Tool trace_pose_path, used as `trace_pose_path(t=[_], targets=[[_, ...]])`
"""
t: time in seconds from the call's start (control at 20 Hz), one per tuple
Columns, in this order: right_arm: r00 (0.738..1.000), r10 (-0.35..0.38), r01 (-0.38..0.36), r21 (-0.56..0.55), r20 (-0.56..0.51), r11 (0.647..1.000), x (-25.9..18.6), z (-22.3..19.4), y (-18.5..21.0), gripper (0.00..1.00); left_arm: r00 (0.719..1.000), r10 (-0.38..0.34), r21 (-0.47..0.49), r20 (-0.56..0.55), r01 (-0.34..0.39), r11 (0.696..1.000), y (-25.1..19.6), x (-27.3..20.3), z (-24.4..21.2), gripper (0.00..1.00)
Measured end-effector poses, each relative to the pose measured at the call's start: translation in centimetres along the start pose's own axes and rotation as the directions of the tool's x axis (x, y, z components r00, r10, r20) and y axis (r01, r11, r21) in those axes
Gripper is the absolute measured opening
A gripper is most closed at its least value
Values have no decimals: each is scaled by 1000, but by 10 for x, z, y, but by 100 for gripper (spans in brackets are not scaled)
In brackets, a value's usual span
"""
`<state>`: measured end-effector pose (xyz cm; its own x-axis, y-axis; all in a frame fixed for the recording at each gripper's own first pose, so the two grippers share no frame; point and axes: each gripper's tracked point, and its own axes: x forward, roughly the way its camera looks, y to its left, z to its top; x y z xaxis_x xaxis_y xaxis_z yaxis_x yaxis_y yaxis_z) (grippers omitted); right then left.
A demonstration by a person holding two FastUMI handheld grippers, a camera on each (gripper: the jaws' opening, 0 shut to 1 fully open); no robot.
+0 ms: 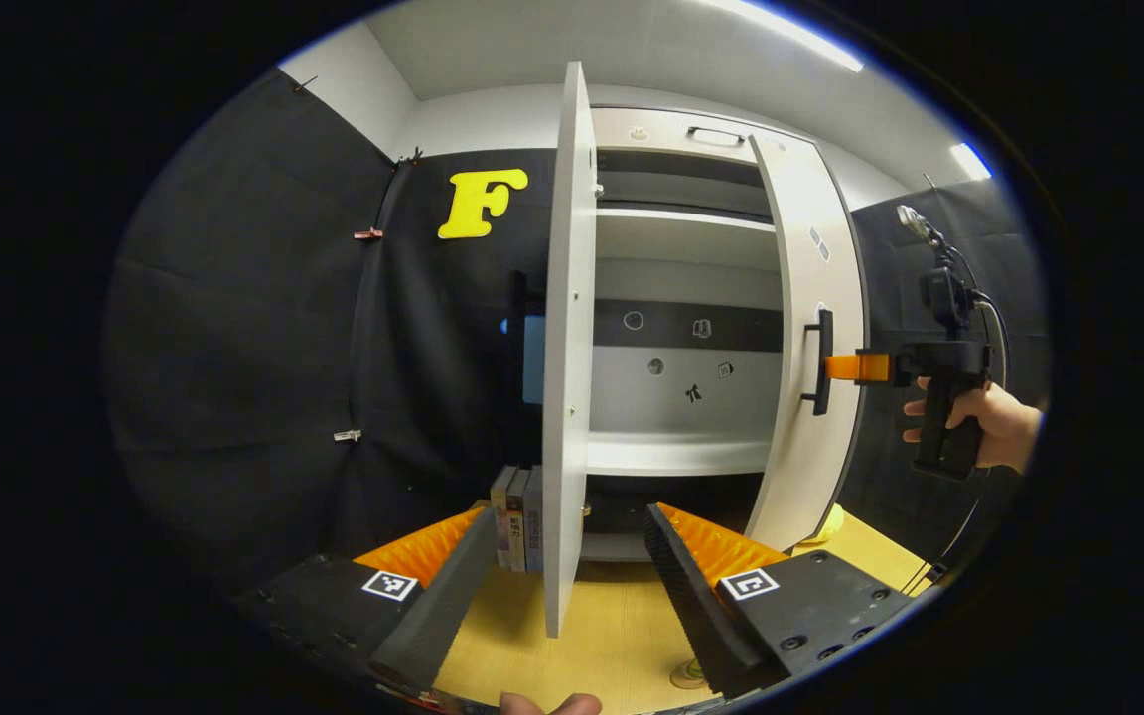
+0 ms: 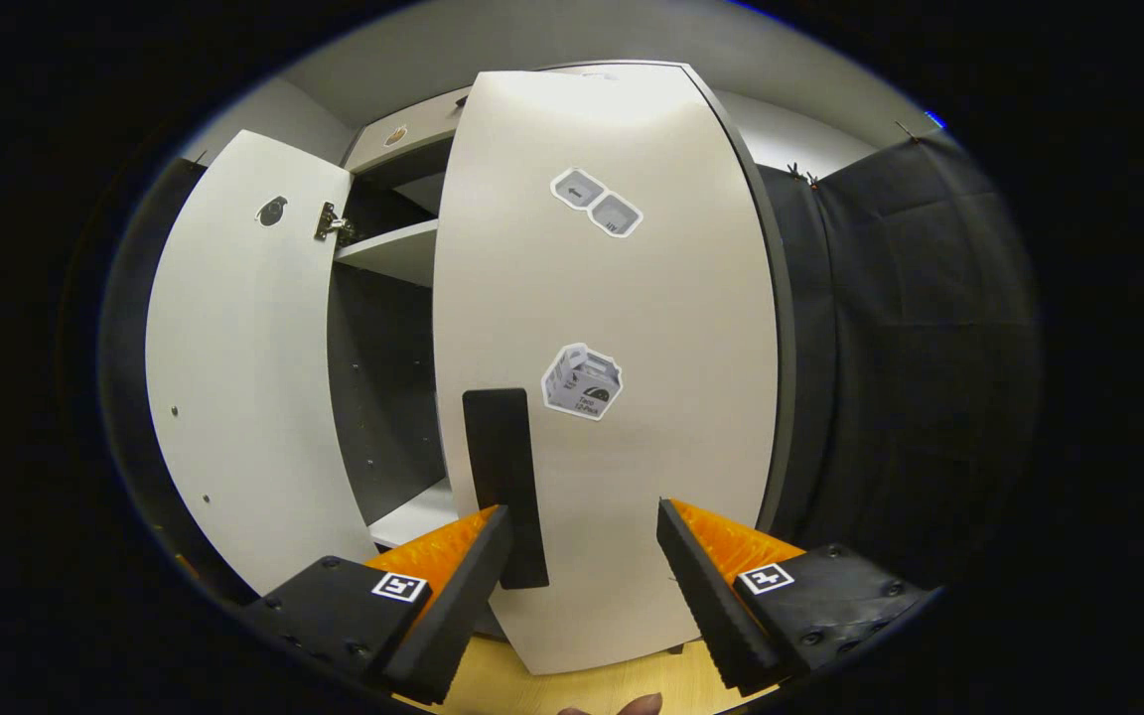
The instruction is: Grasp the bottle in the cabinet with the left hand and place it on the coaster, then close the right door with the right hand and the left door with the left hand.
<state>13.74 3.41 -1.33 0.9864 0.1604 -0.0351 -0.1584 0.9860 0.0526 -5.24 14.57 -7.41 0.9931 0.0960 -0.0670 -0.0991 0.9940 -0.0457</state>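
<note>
In the left gripper view the white cabinet (image 1: 676,129) stands with both doors swung out and its shelves (image 1: 681,452) bare. My left gripper (image 1: 572,541) is open, held back from the left door (image 1: 569,348), which I see edge-on. A small round tan thing (image 1: 688,677), perhaps the coaster, peeks out by my finger; I cannot make out a bottle. My right gripper (image 1: 833,367), held by a hand (image 1: 989,422), touches the right door (image 1: 810,298) beside its black handle (image 1: 820,362). In the right gripper view that gripper (image 2: 582,541) is open against the right door (image 2: 632,328), its left finger by the handle (image 2: 504,477).
Several books (image 1: 518,516) stand upright on the wooden table (image 1: 602,616) left of the cabinet. A yellow object (image 1: 832,521) lies behind the right door's lower edge. The left door (image 2: 244,397) stands wide open in the right gripper view. Black cloth walls close in both sides.
</note>
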Motion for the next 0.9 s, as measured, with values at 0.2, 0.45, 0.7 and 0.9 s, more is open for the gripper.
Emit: trace_pose_path(t=[0.2, 0.45, 0.7, 0.9], targets=[[999, -7, 7, 8, 31, 1000, -24, 9, 2, 98, 1000, 22, 7, -3, -22, 1000, 33, 6, 16, 95], [990, -35, 36, -9, 133, 999, -56, 31, 0, 98, 995, 94, 48, 19, -95, 994, 85, 41, 41, 95], [997, -23, 19, 55, 68, 998, -73, 26, -2, 98, 995, 93, 57, 34, -95, 994, 103, 88, 55, 95], [999, -27, 25, 57, 36, 998, -80, 18, -9, 98, 996, 80, 65, 29, -82, 995, 99, 101, 55, 95]])
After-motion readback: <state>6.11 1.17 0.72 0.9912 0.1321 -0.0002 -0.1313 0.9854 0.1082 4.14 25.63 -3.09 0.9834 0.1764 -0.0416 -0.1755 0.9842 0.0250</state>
